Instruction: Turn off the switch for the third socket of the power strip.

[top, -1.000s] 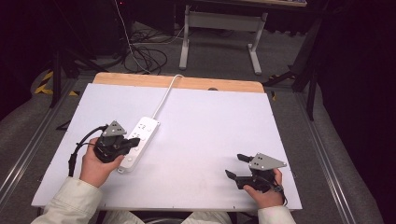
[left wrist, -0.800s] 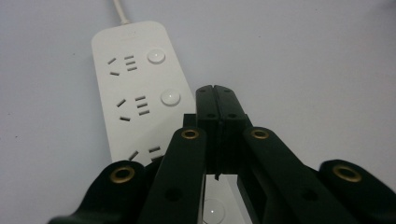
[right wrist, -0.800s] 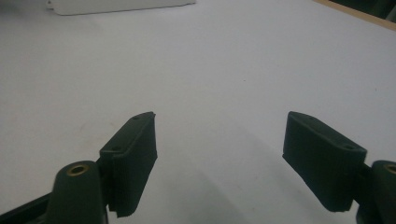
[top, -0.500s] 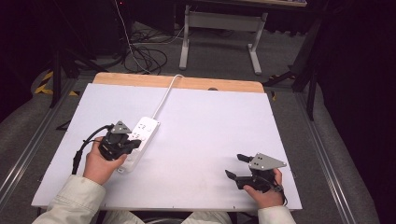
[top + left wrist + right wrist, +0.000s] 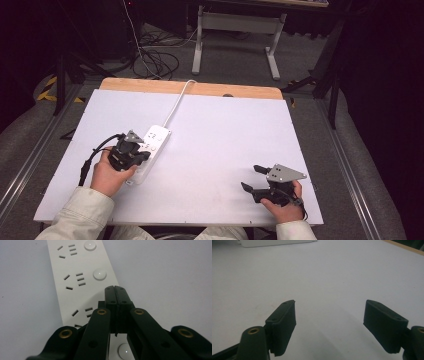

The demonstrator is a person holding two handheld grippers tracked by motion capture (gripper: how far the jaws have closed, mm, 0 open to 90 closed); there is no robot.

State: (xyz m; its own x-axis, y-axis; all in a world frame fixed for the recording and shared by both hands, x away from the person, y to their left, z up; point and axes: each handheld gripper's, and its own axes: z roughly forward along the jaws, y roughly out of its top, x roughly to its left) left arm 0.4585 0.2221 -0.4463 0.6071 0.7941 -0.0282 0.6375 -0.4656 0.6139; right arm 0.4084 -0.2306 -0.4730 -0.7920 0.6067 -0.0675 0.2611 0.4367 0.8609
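Hands come in at the near edge of the white worktop (image 5: pixel 220 145), one gripper each. Right gripper (image 5: pixel 257 179) sits low near the front right corner, well apart from everything else; its fingers (image 5: pixel 284 322) stand wide with bare worktop between them, nothing held. Left gripper (image 5: pixel 142 156) is at the near left, over the near end of the white power strip (image 5: pixel 150 147); its fingers (image 5: pixel 116 302) are pressed flat together with no gap and nothing between them. In the left gripper view the closed tips hang above the strip's right-hand edge, in line with the row of round buttons (image 5: pixel 99 274), just short of the middle one; another button (image 5: pixel 124 350) shows under the gripper body. Can't tell if the tips touch the strip or sit just above it. Strip lies at a slant, near end by the left hand, far end pointing up and right toward mid-worktop. Socket slots run down one side, buttons down the other. Its white cable (image 5: pixel 176 102) leaves the far end, crosses the worktop and goes over the wooden back edge (image 5: pixel 200 89). Behind that, dark floor with loose black cables (image 5: pixel 155 60) and a grey metal stand (image 5: pixel 237 30).
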